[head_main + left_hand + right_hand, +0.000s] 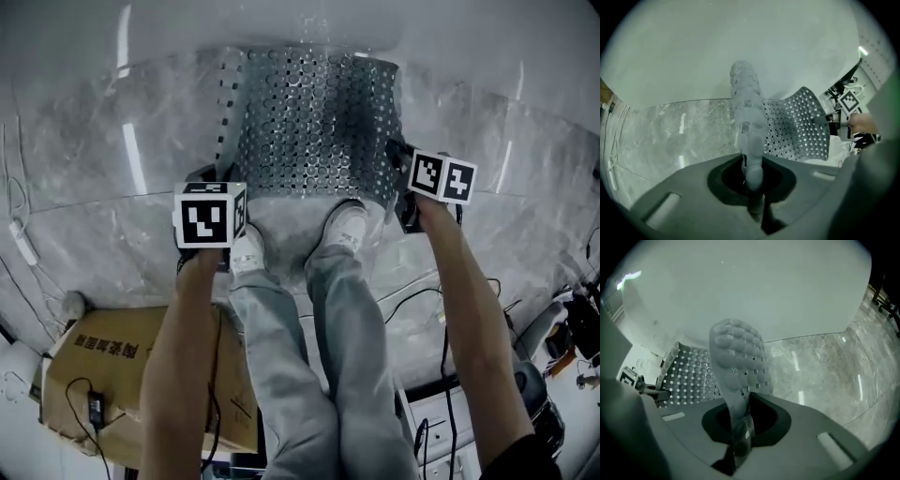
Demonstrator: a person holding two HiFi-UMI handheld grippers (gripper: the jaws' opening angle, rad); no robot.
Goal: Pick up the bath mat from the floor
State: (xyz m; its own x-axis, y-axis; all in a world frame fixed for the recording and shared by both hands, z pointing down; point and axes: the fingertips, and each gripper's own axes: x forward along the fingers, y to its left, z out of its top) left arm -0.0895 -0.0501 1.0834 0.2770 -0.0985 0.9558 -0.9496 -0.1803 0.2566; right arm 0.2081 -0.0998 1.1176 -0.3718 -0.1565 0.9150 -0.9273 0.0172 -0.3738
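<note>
The left tongs (pixel 753 174) pinch one edge of the holey bath mat (pixel 319 122). The right tongs (pixel 739 425) pinch the other edge. The mat stretches between them over the floor (pixel 84 178). A brown box (pixel 112 375) sits nearby.

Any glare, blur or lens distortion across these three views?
Head view: streaky light glare on the marble floor; bath mat sharp. Left gripper view and right gripper view: fisheye with dark corners; mat edge near the lens is soft.
</note>
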